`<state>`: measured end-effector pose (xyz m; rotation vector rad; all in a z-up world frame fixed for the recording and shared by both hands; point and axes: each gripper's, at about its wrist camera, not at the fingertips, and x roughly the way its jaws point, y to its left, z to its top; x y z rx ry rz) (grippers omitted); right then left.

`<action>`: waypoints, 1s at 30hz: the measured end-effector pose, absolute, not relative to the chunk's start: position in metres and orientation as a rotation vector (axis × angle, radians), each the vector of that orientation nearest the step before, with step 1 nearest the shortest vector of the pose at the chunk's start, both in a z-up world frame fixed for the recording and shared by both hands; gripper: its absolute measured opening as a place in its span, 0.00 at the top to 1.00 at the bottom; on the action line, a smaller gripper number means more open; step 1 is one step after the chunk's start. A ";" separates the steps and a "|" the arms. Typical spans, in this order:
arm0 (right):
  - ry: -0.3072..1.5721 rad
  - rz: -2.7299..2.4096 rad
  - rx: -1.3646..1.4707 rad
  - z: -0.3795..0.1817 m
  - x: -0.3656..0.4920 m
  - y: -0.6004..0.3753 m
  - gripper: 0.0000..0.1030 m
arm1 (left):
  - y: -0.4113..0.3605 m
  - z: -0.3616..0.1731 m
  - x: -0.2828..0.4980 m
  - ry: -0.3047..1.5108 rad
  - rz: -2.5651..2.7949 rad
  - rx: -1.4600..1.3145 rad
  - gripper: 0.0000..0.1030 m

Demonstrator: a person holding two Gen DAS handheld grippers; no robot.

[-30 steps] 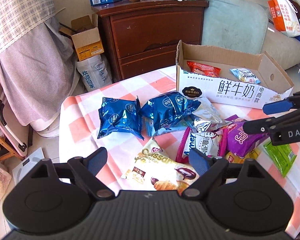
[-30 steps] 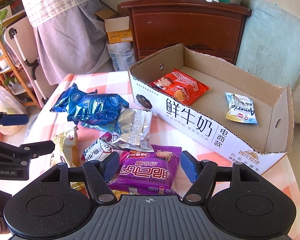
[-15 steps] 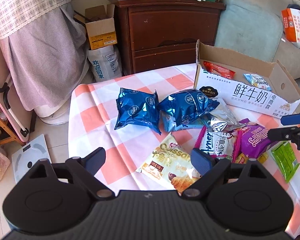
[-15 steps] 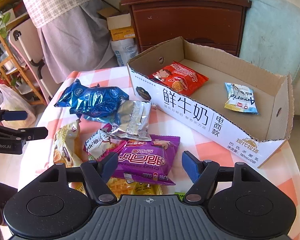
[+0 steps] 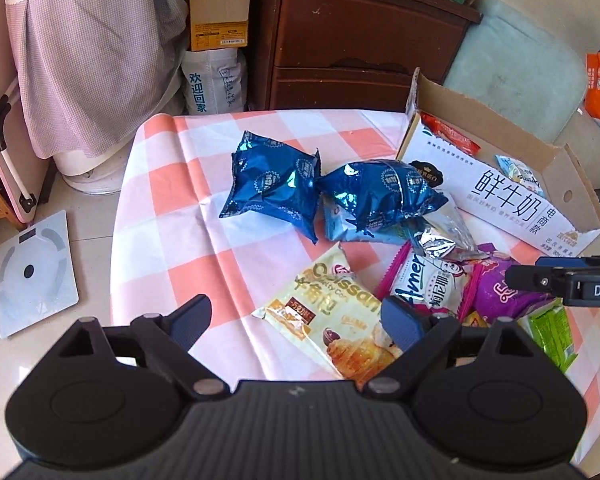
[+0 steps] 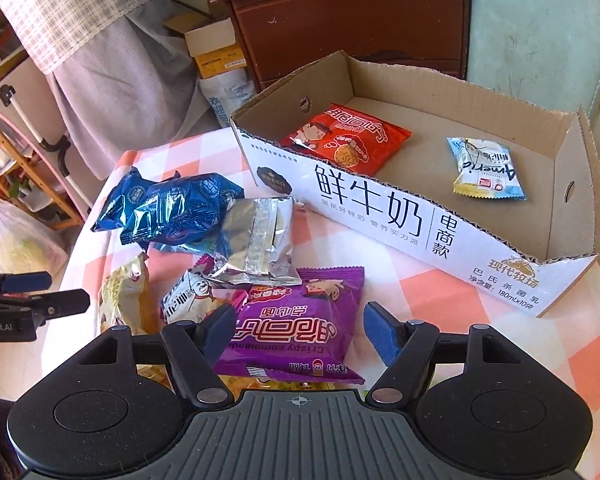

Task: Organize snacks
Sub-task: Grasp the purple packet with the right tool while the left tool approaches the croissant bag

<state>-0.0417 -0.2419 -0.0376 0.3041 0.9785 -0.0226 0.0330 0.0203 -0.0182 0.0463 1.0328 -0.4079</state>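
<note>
Snack packets lie piled on a pink-checked tablecloth [image 5: 172, 208]. My left gripper [image 5: 296, 318] is open, hanging over the cream croissant packet [image 5: 324, 312]; it also shows in the right wrist view [image 6: 66, 292]. My right gripper [image 6: 300, 330] is open over the purple packet [image 6: 296, 320], whose left edge lies by one finger; the left wrist view shows this gripper [image 5: 524, 270] too. Two blue foil packs [image 5: 272, 184] [image 5: 380, 196] and a silver packet [image 6: 260, 236] lie behind. The cardboard box [image 6: 380, 216] holds a red noodle packet [image 6: 344, 140] and a small blue-white packet [image 6: 486, 170].
A white-and-pink packet [image 5: 428, 280] and a green packet [image 5: 548, 332] lie in the pile. A brown dresser [image 5: 340, 40] and a teal cushion [image 6: 540, 32] stand behind the table. On the floor to the left sit a scale [image 5: 32, 276] and a small carton [image 5: 220, 20].
The left gripper has rolled and drifted, so the table now sits tilted in its view. The right gripper has sunk a little toward the purple packet. Both stay open.
</note>
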 end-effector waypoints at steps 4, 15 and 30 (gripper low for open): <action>0.990 -0.044 0.376 -0.043 -0.031 -0.241 0.31 | 0.010 -0.027 0.033 1.089 -0.414 -0.019 0.11; 1.065 -0.099 0.382 -0.063 -0.020 -0.235 0.29 | -0.019 -0.046 0.030 1.124 -0.363 -0.013 0.11; 1.075 -0.065 0.318 -0.067 -0.026 -0.228 0.33 | -0.028 -0.065 0.022 1.146 -0.315 0.153 0.15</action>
